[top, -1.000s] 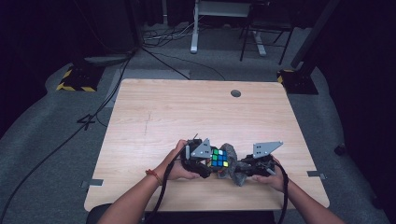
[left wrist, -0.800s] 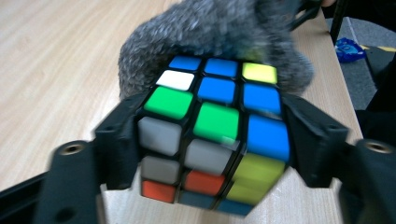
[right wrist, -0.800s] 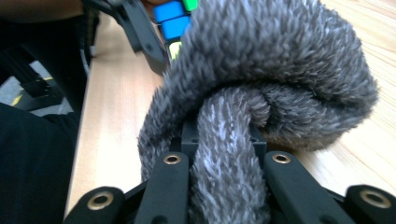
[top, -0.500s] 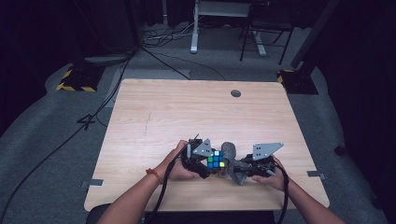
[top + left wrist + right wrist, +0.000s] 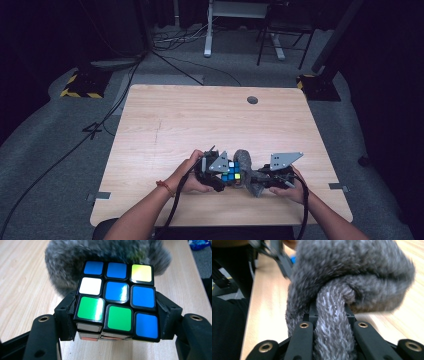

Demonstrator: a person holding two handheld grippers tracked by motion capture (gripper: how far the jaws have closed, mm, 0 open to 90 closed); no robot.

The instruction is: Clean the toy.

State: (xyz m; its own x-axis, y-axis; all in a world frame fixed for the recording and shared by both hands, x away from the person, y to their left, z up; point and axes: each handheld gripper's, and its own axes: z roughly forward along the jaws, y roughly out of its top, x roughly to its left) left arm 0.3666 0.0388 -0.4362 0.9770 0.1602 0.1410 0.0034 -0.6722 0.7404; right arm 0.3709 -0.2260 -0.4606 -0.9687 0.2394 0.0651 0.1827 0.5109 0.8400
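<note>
Cube (image 5: 117, 302) sits clamped between the left gripper's (image 5: 116, 322) two black jaws, pads pressing its left & right sides at the lower rows; the jaws have just been closing onto it. Its top face shows blue, white, yellow & green stickers. Just behind it, touching or nearly so, is a grey fuzzy cloth (image 5: 107, 257). In the right gripper view the right gripper (image 5: 332, 327) has its jaws pinched tight on a twisted strand of that cloth (image 5: 352, 277), w/ the rest bunched up beyond the tips and resting on the table (image 5: 269, 310).

High view: left gripper (image 5: 212, 170) and right gripper (image 5: 272, 177) point toward each other, roughly level, low over the near-middle part of the table (image 5: 210, 120). Cube (image 5: 231, 171) and cloth (image 5: 246, 167) lie between them, side by side. Left hand (image 5: 190, 175) wraps its gripper's body from the left, forearm coming in from the bottom edge at an angle, w/ an orange band at the wrist. Right hand (image 5: 292, 186) grips from the right, forearm likewise angled in from below. A cable trails down from each gripper.

Count: 1 cube, 1 cloth, 2 grippers, 2 hands, 1 table.
</note>
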